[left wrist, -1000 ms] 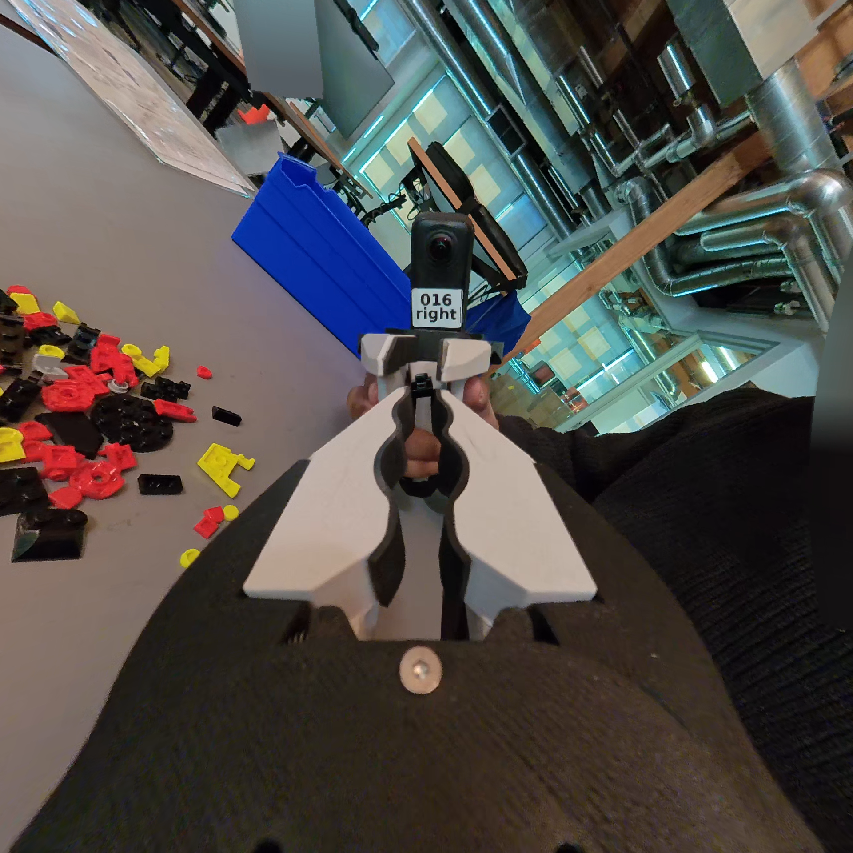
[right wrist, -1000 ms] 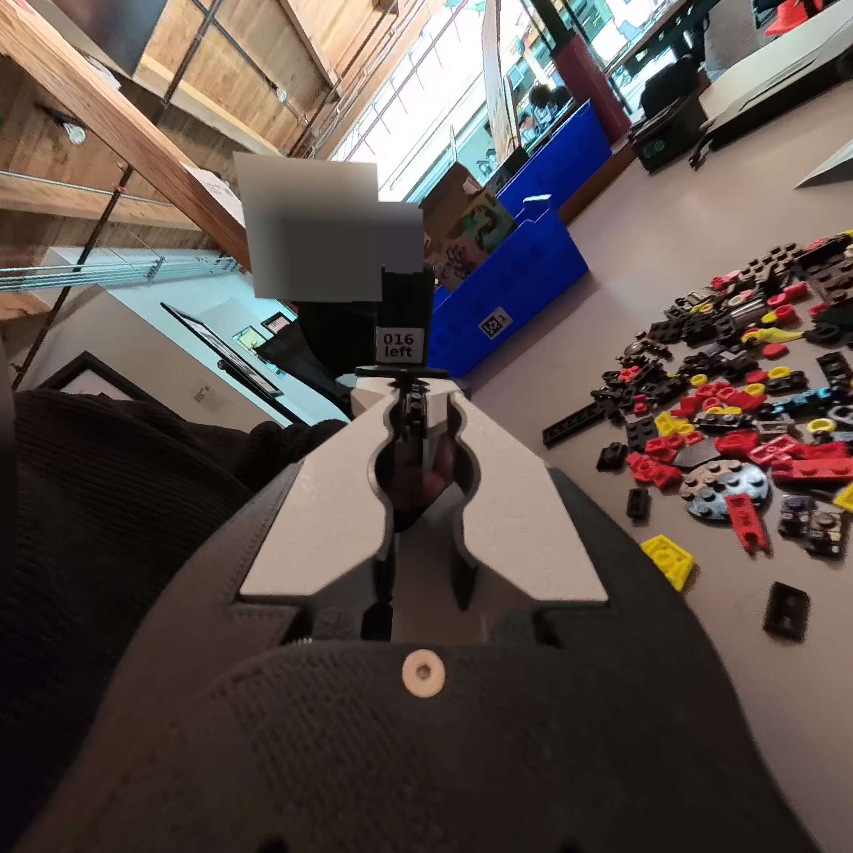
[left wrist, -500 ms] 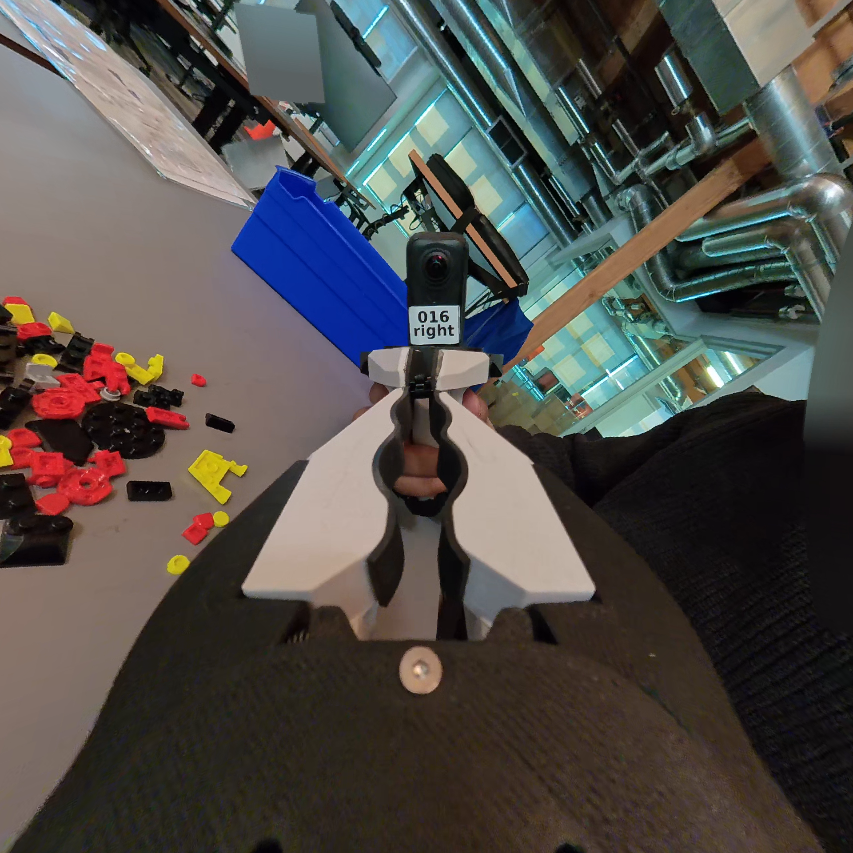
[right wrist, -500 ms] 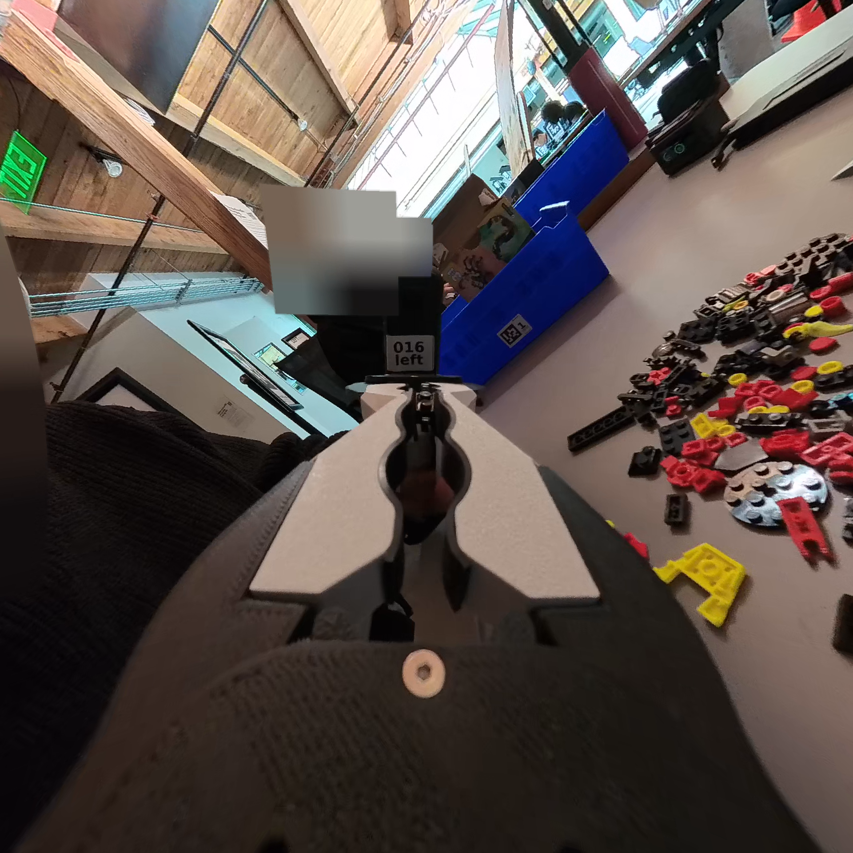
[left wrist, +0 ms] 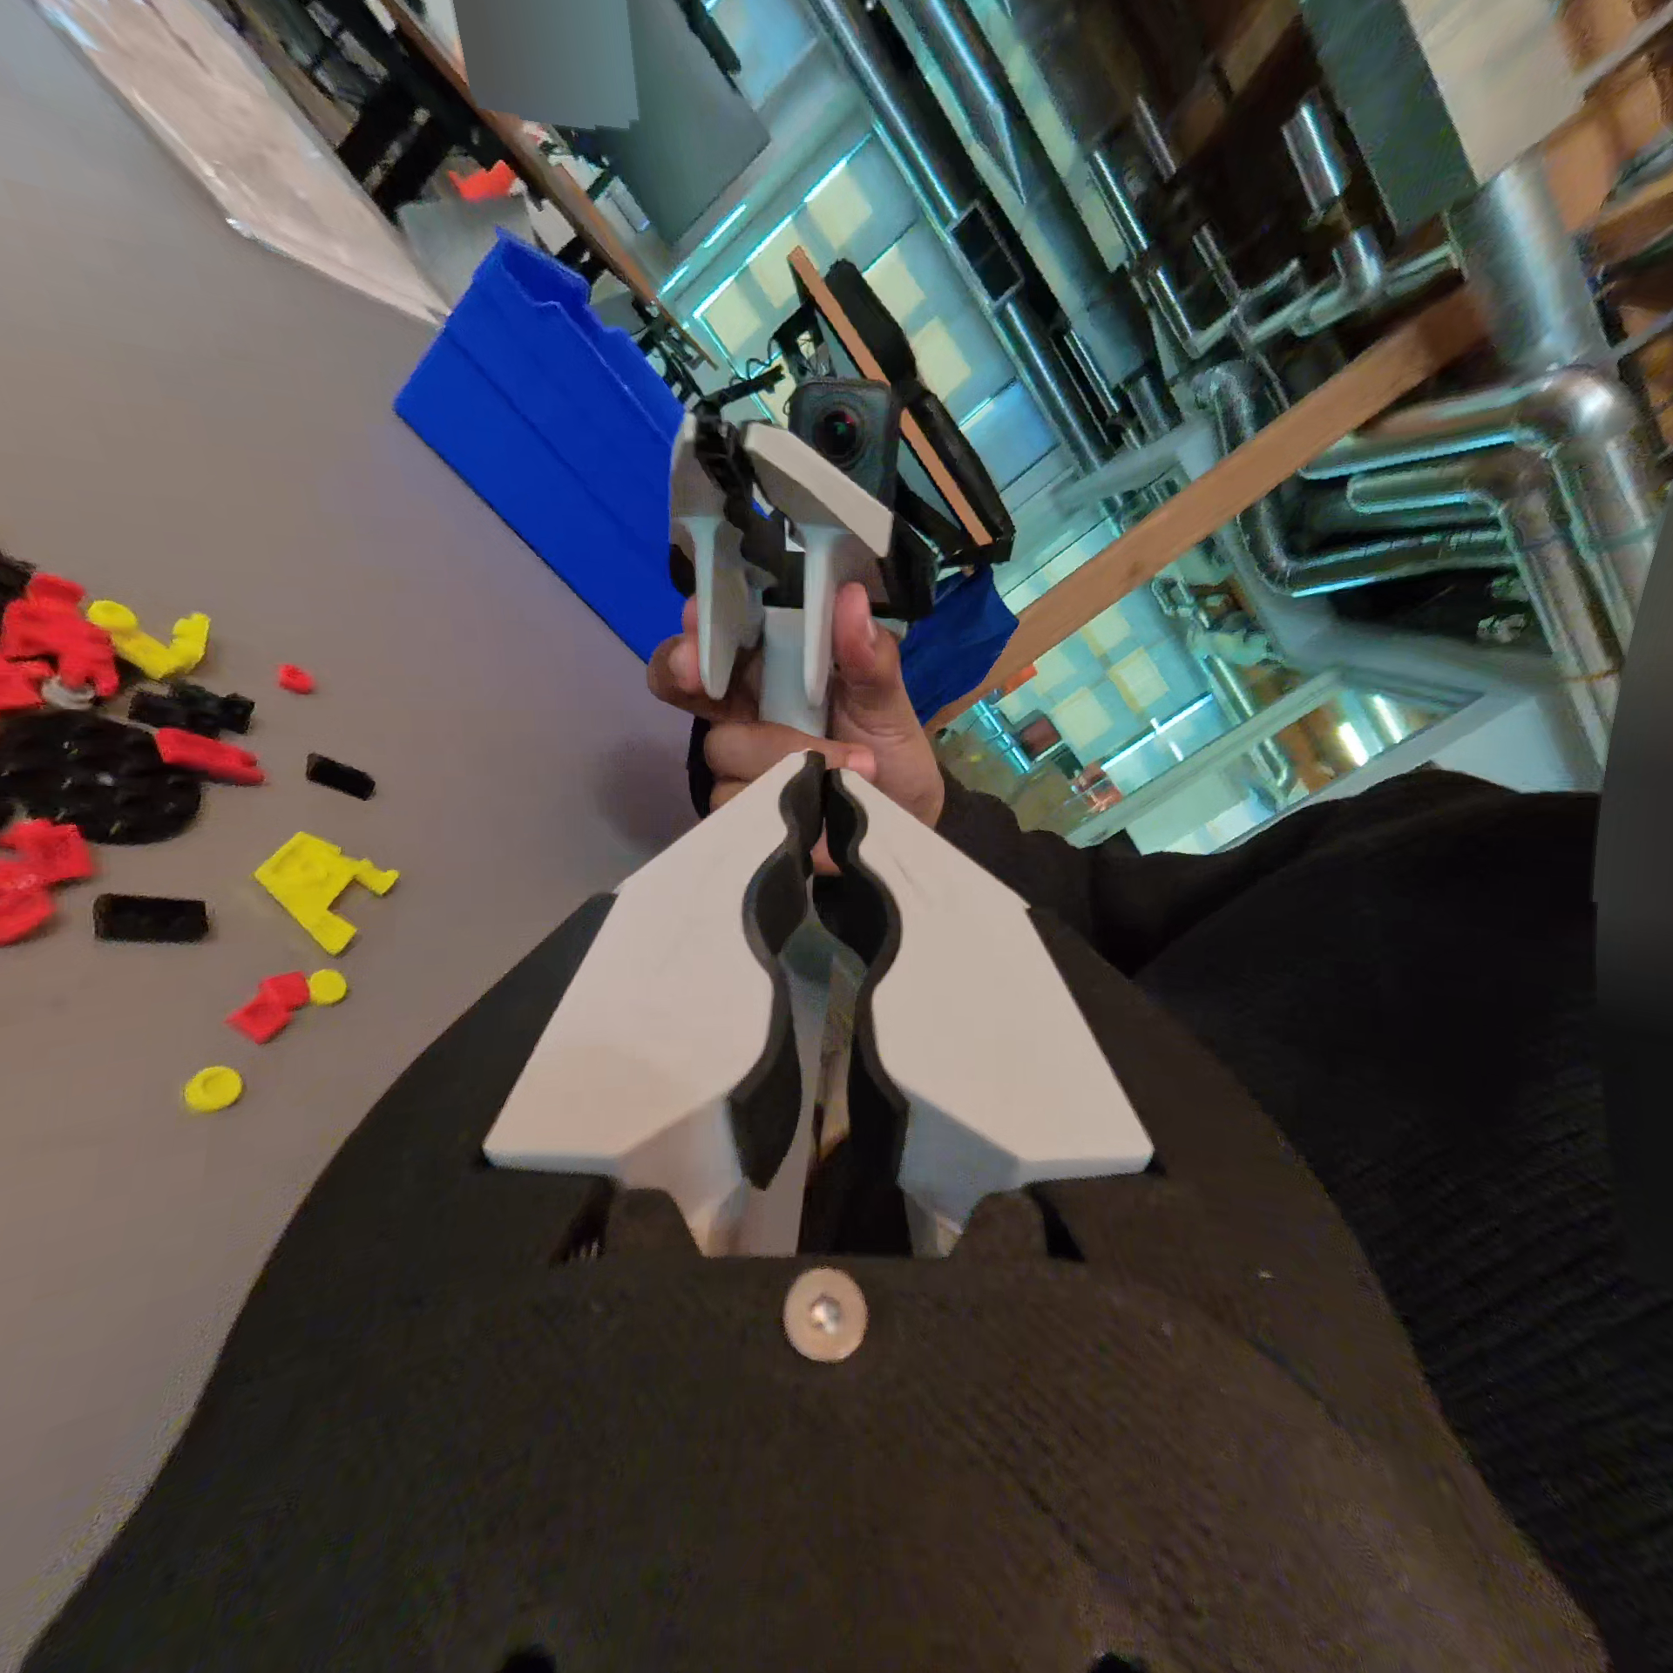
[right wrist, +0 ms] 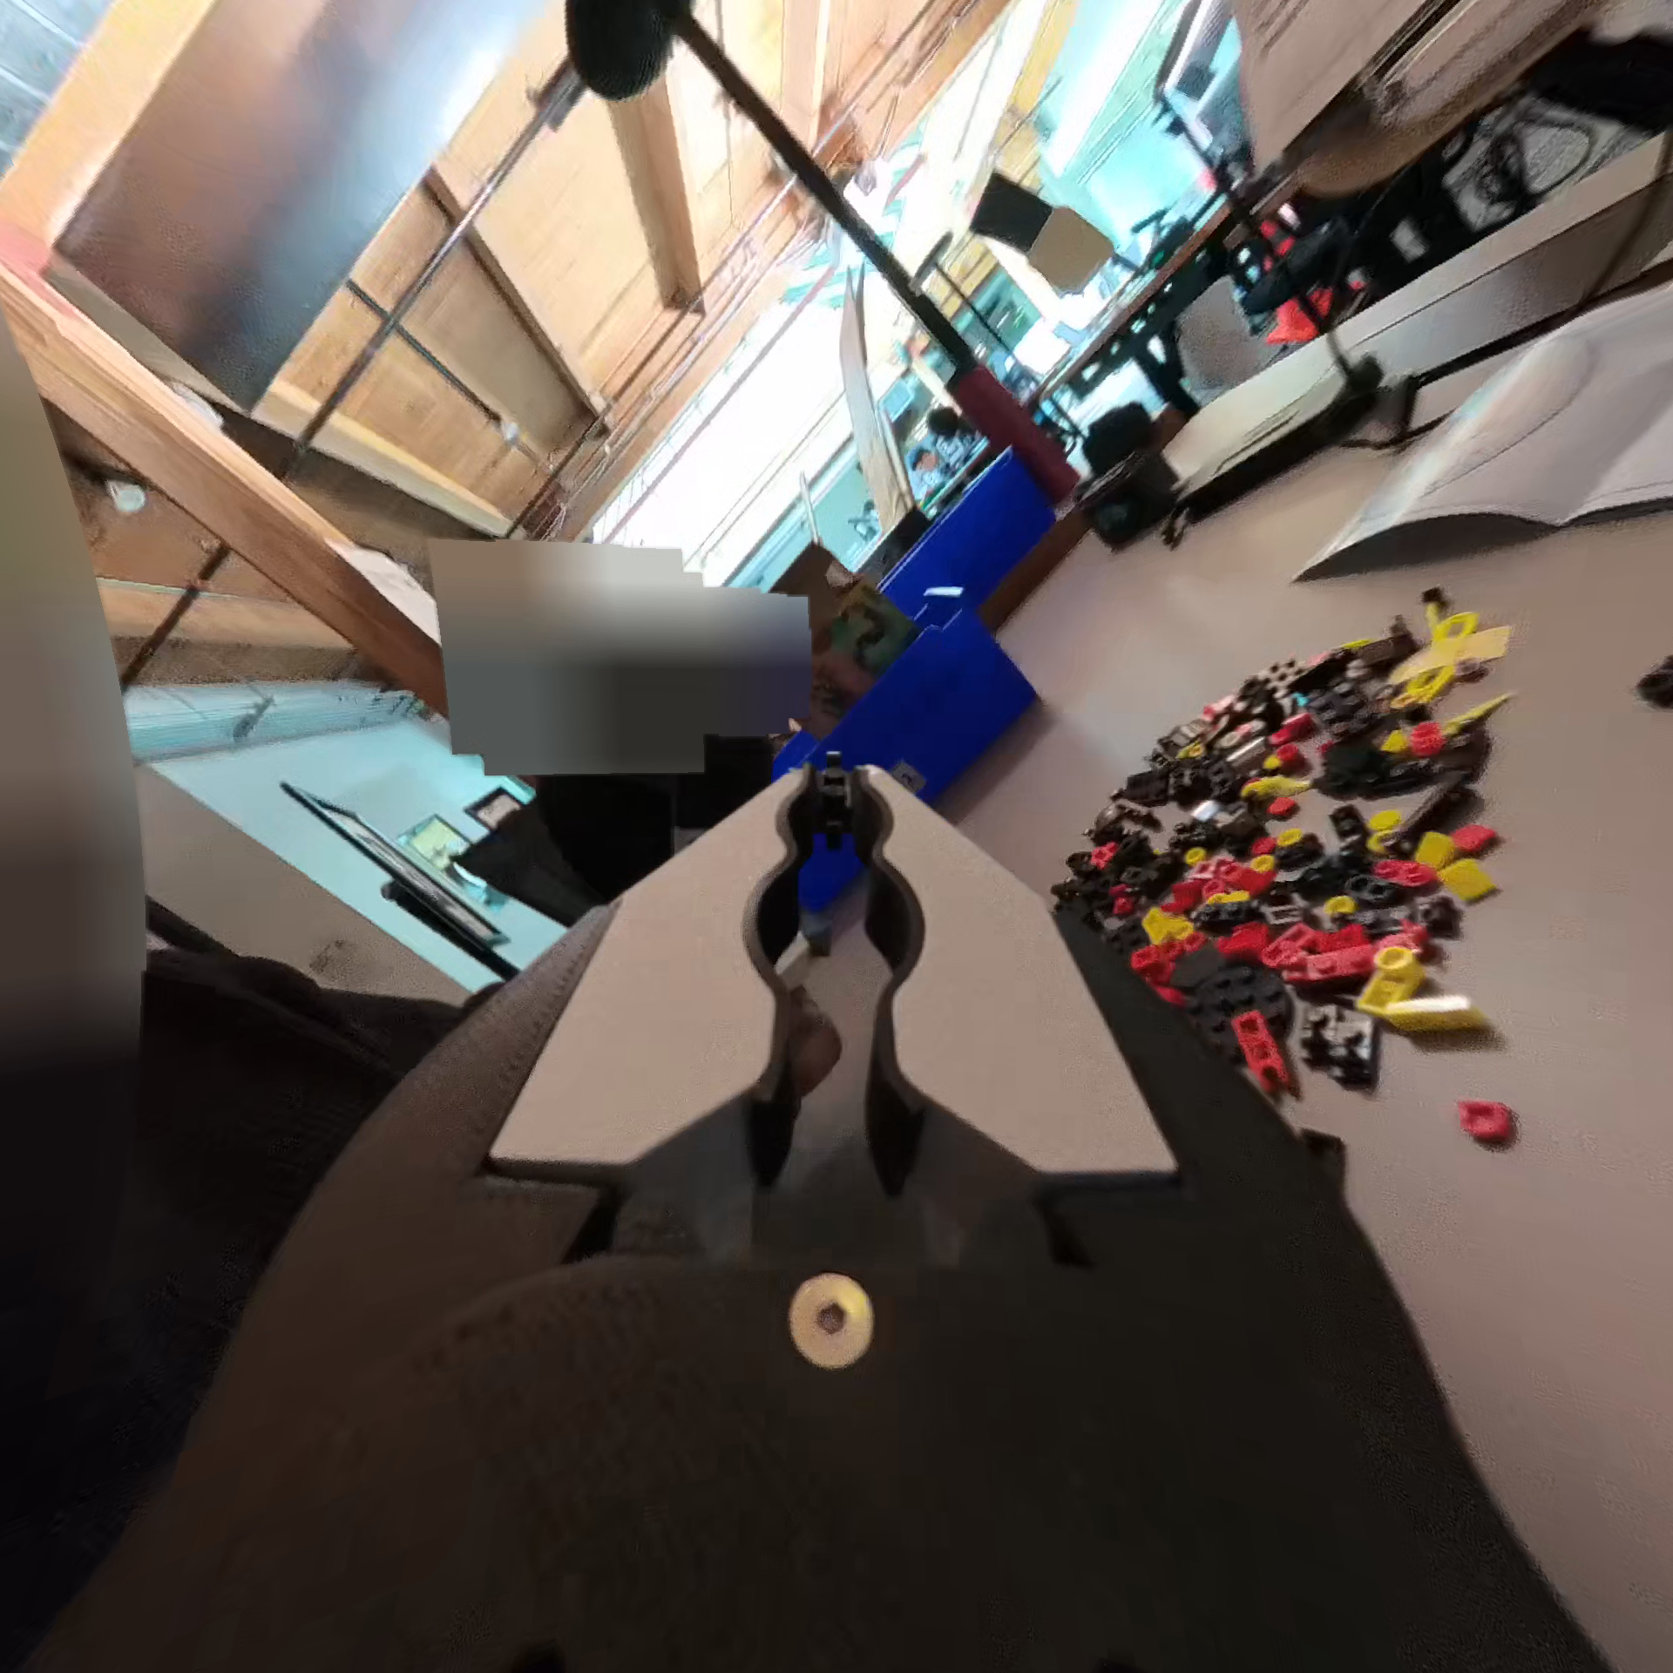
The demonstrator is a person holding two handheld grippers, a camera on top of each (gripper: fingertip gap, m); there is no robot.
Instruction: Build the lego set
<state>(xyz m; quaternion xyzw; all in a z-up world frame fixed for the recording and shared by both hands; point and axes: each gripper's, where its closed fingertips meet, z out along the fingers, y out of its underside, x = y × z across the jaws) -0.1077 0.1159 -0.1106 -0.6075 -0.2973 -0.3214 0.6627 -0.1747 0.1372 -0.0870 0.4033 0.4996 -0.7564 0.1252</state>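
Observation:
My left gripper (left wrist: 819,769) is shut, its dark pads meeting at the tips with nothing showing between them. My right gripper (right wrist: 828,783) is shut on a small black lego piece (right wrist: 828,808) that sits upright between its pads. In the left wrist view the right gripper (left wrist: 729,444) is held in a hand (left wrist: 860,715) just beyond and above my left tips, tilted, with the black piece (left wrist: 724,475) in its fingertips. Loose red, black and yellow lego pieces lie on the grey table, at the left in the left wrist view (left wrist: 90,724) and at the right in the right wrist view (right wrist: 1313,860).
A blue bin (left wrist: 543,453) stands on the table behind the grippers; it also shows in the right wrist view (right wrist: 951,706). A yellow plate (left wrist: 312,883) and small red and yellow bits lie nearest my left gripper. A sheet of paper (right wrist: 1539,471) lies at the far right. About 8 centimetres separates my left fingertips from my right.
The grippers met tip to tip on the black piece. The right pads closed on it, then the right gripper swung up and away with it; the left pads came together without it.

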